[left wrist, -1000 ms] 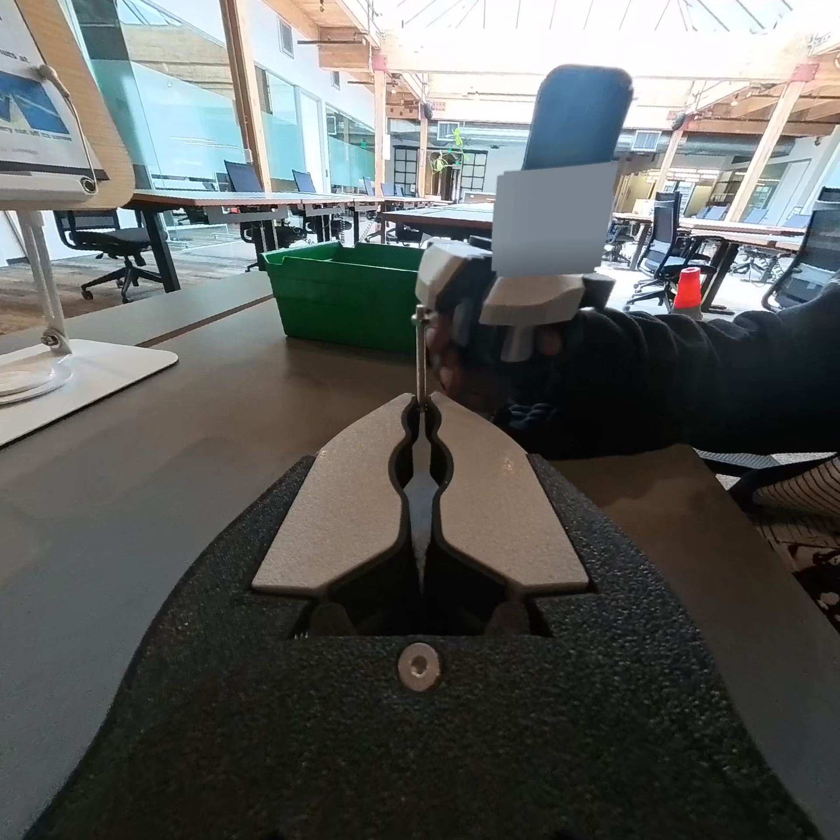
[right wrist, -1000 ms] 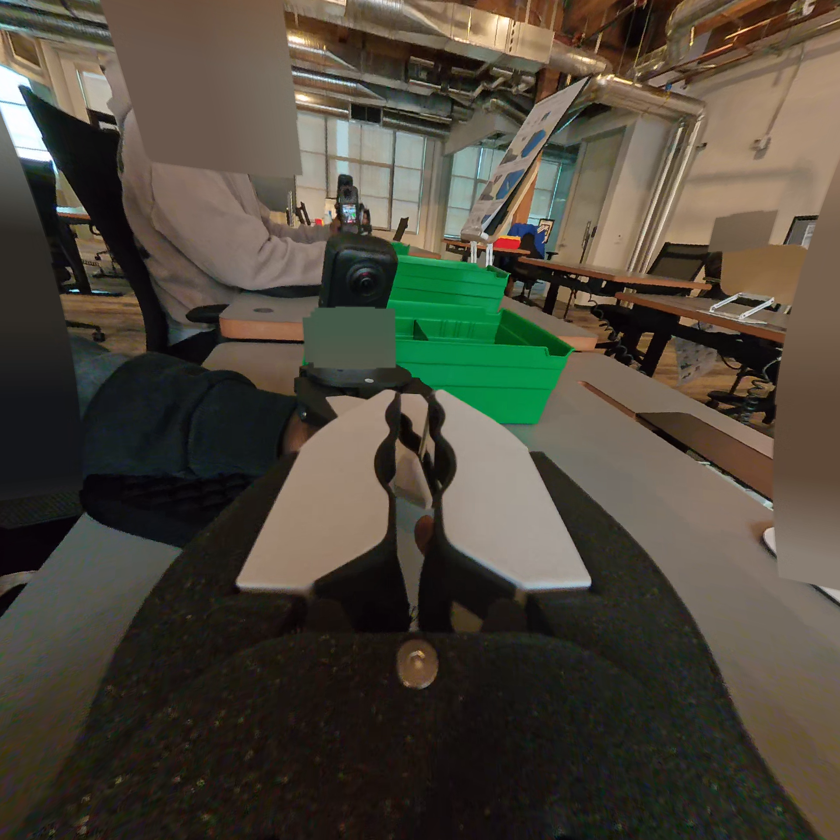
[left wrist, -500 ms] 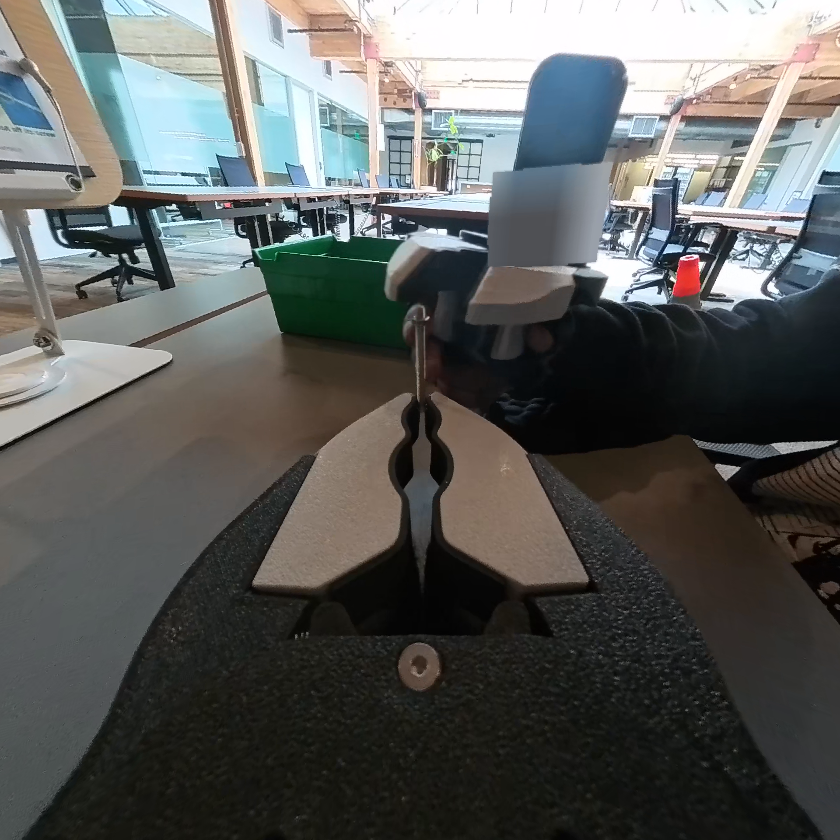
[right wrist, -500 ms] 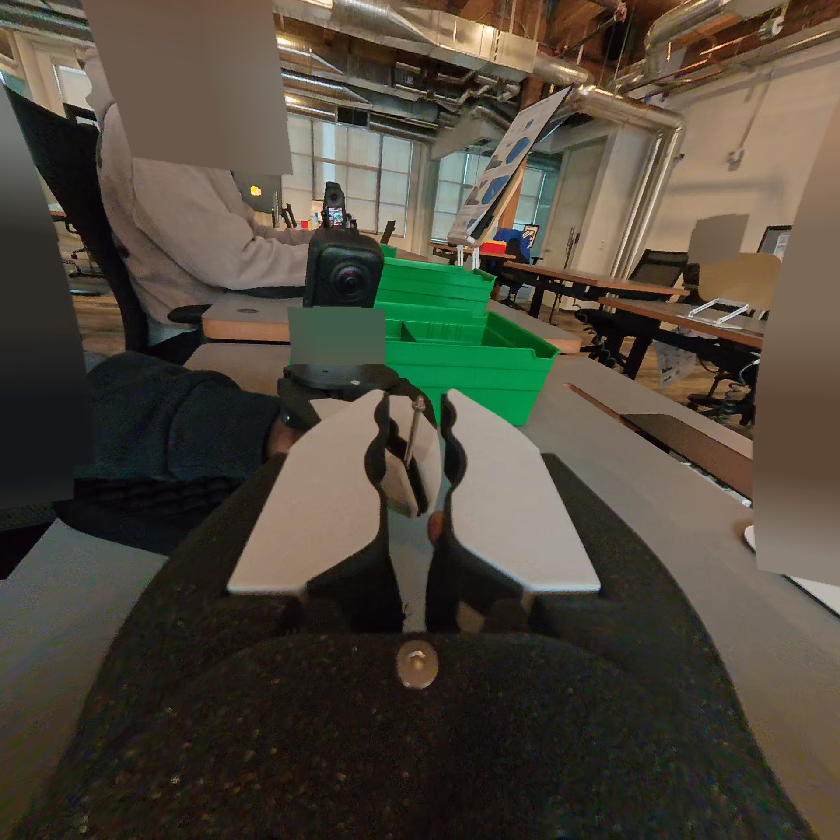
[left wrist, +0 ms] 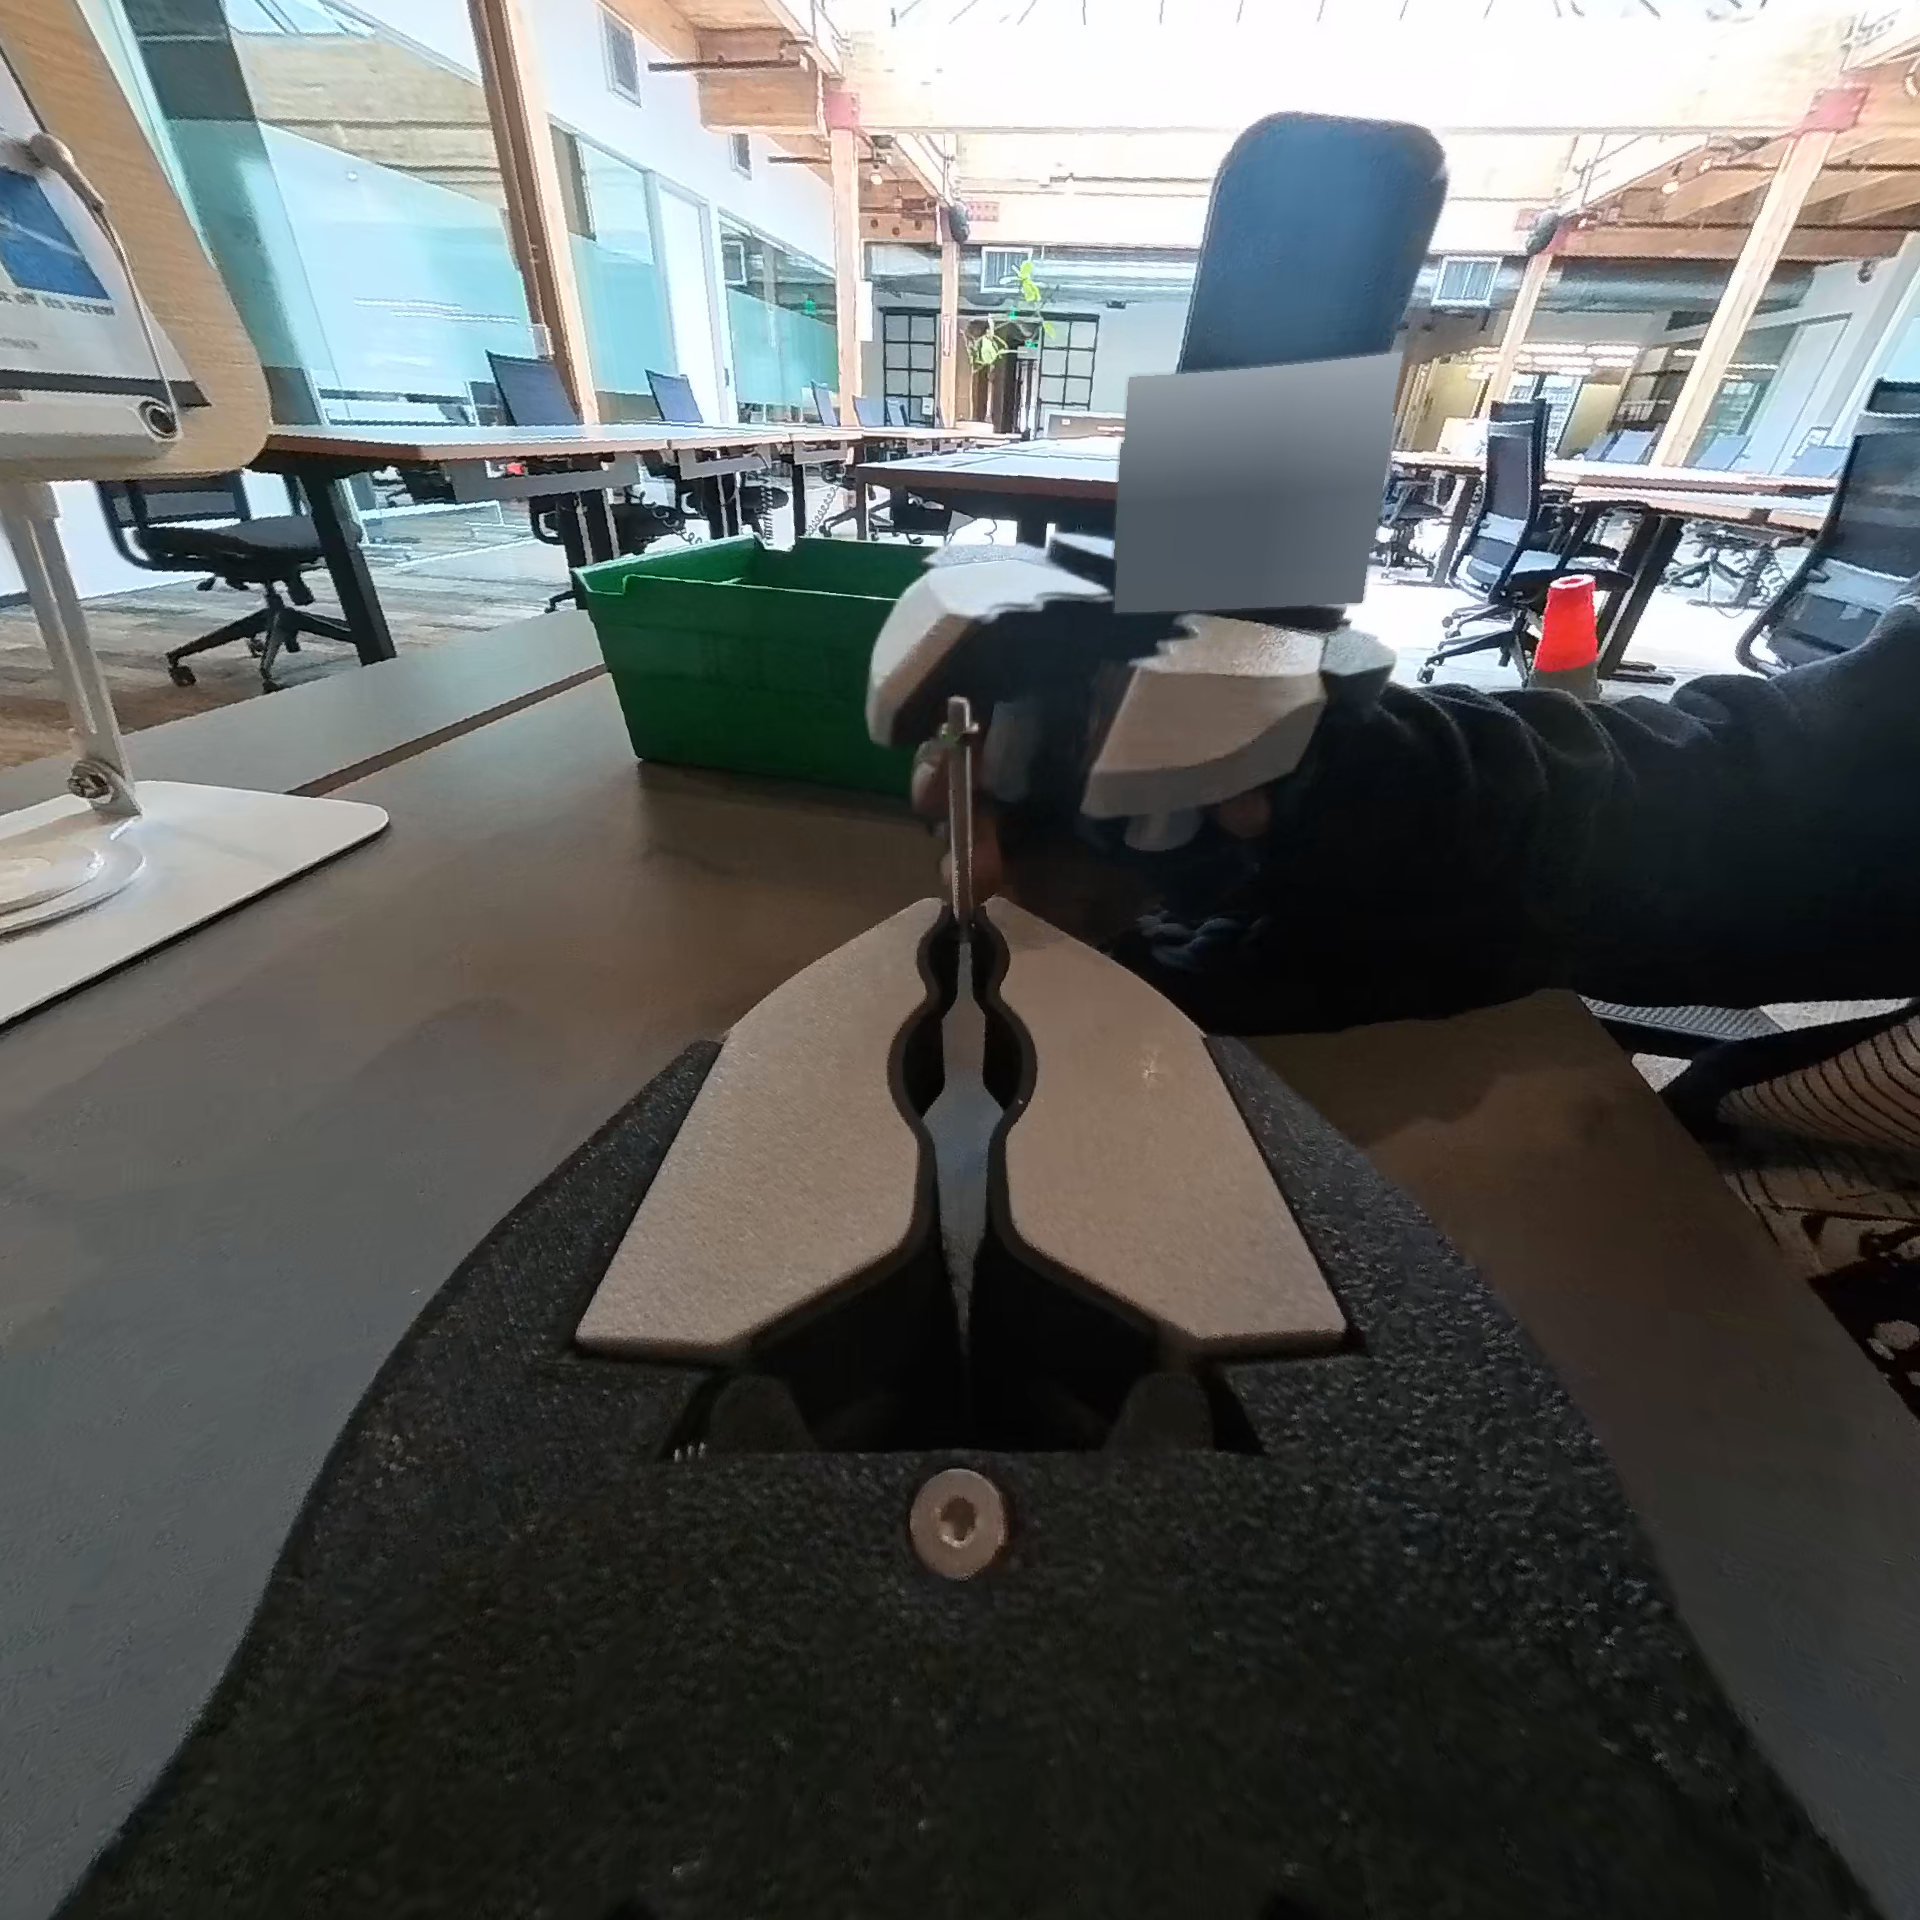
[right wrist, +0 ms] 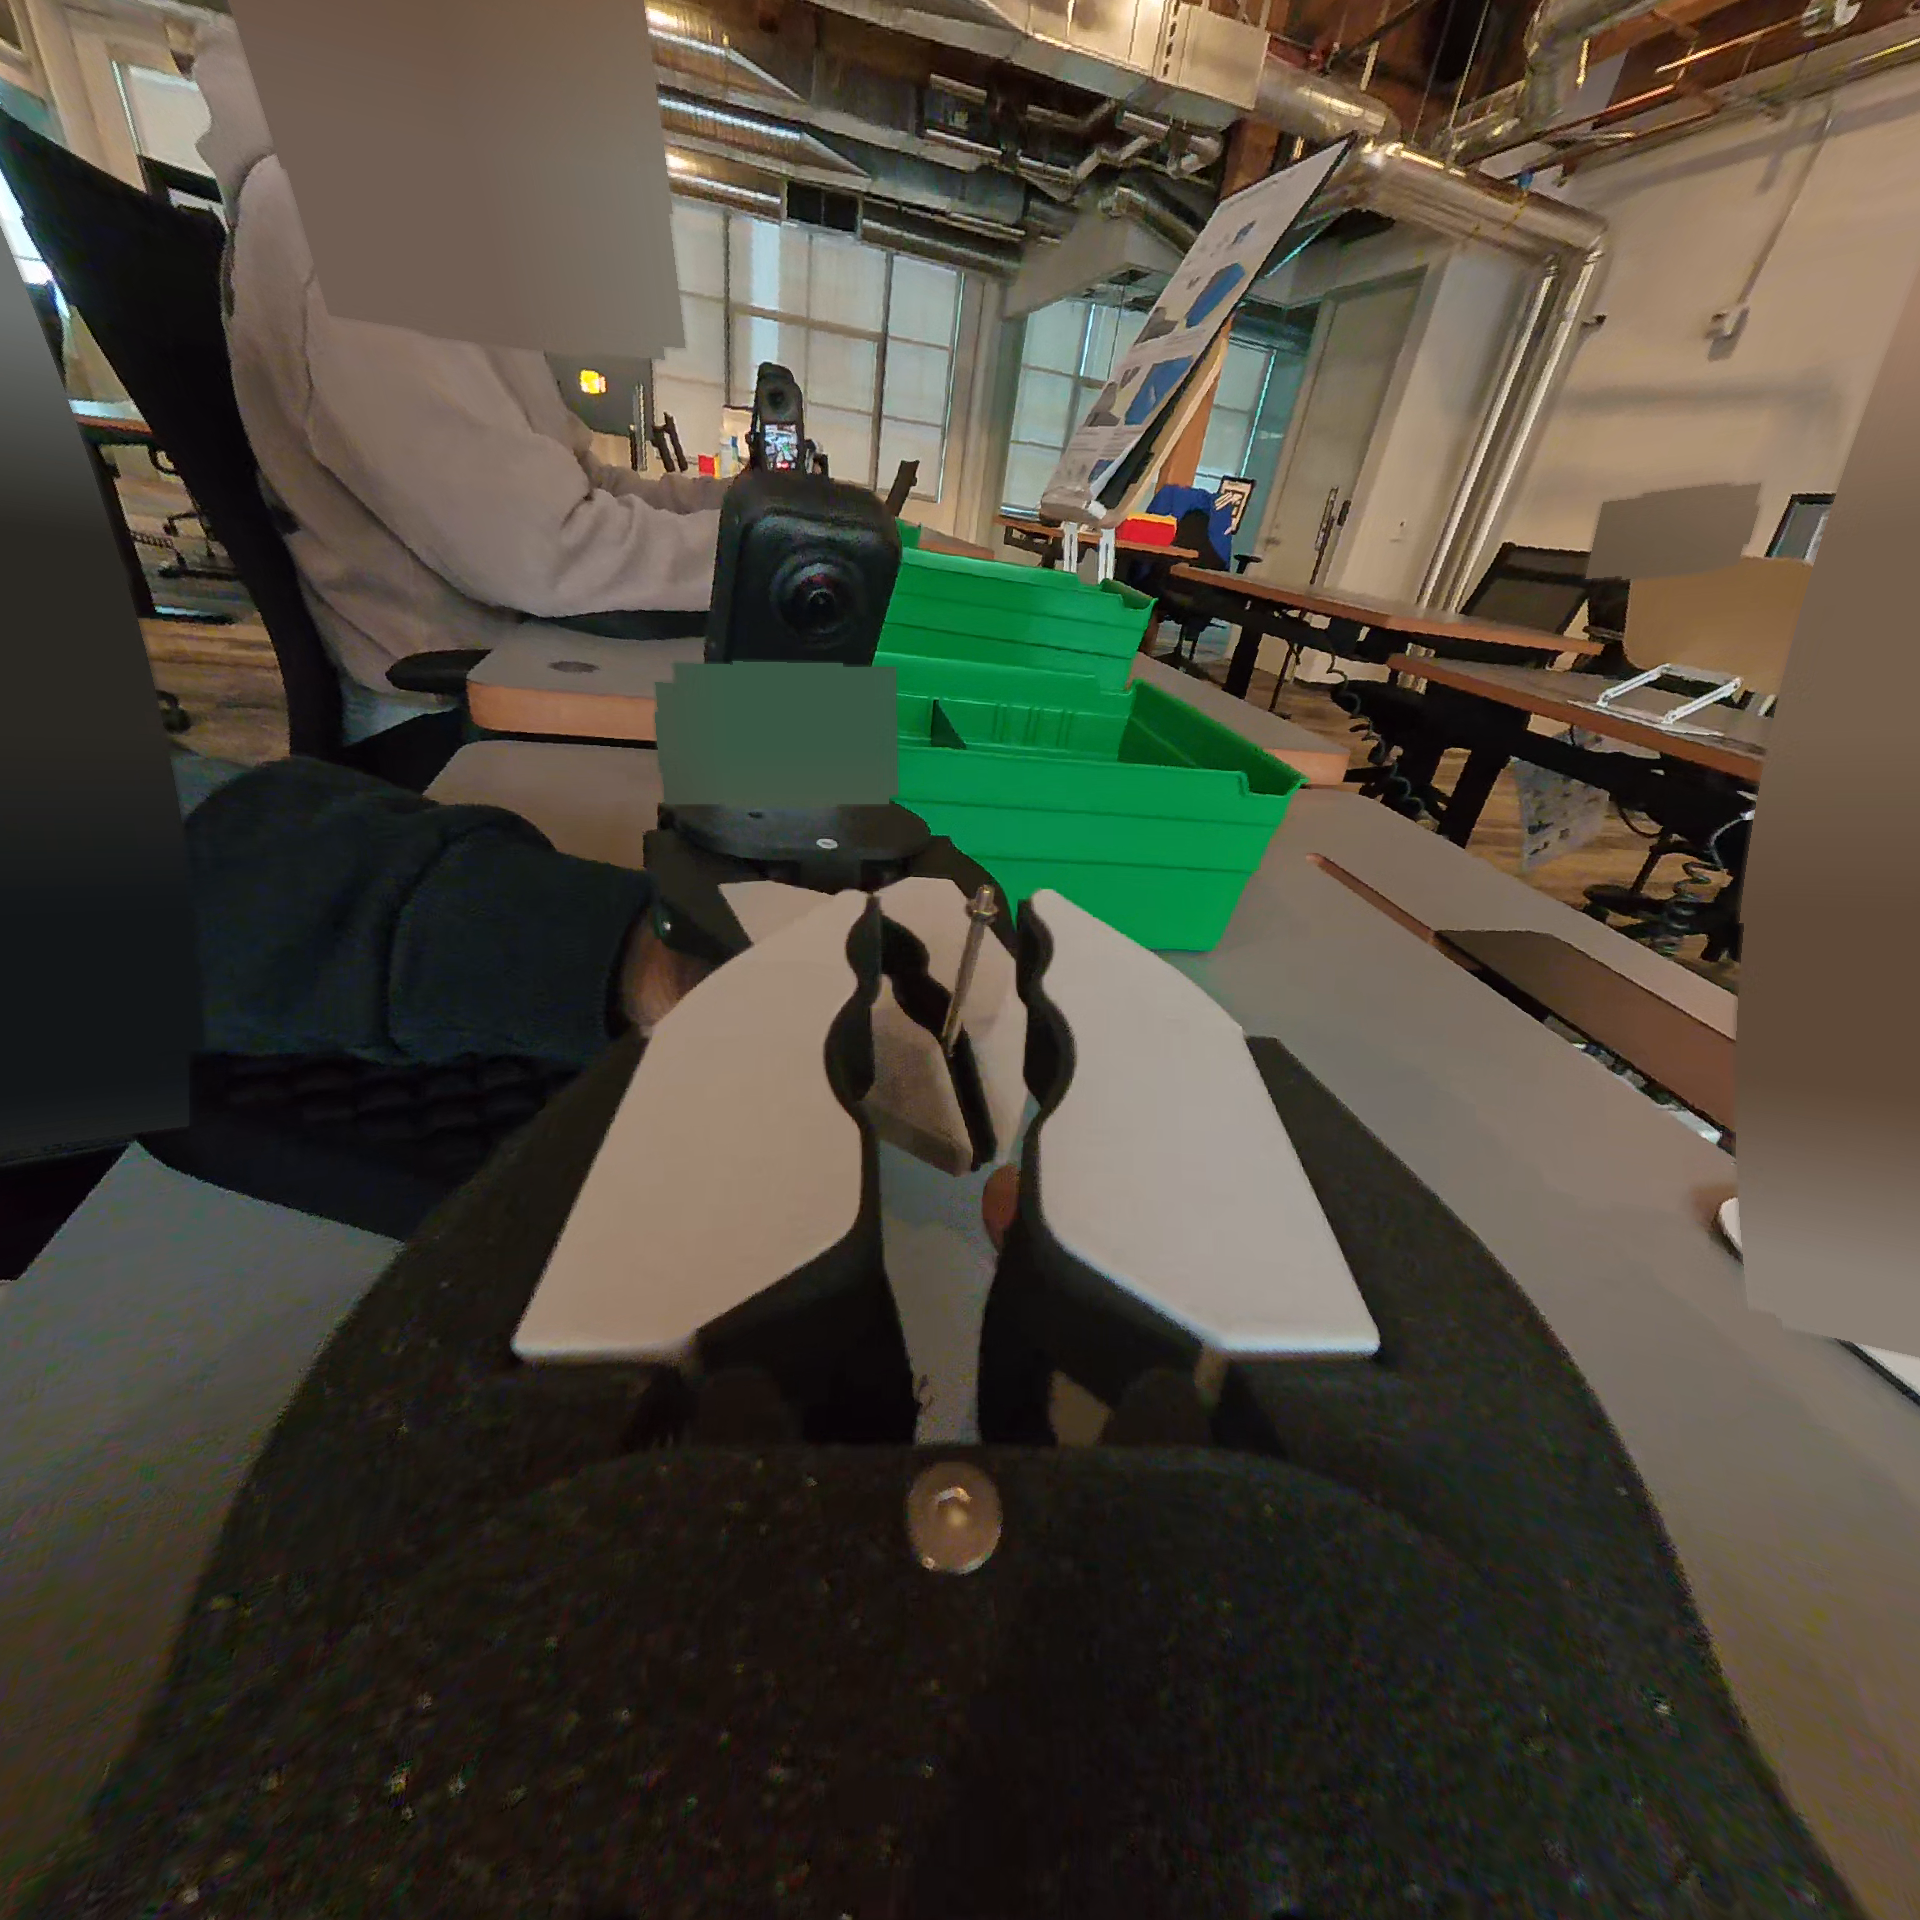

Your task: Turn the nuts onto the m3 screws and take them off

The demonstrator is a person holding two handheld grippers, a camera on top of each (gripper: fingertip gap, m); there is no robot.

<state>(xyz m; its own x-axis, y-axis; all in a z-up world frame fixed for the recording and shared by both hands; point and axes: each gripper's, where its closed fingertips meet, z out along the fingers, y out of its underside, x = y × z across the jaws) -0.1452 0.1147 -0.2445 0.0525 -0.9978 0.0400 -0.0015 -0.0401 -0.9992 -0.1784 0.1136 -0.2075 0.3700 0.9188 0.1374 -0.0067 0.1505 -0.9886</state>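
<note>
The left tool (left wrist: 964, 914) is clenched on a thin silver screw (left wrist: 958, 810) that stands up in the middle of the frame. A small nut (right wrist: 981, 911) sits near its top. The right tool (right wrist: 945, 914) is released, its fingers apart around the screw.

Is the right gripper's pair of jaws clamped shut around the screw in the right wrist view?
No: the right gripper has its jaws apart, and the screw stands between them touching neither.

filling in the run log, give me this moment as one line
left gripper: shut on thin metal screw, upright | small nut: near screw top | right gripper: open, straddling screw, not touching | green plastic bin: behind
</note>
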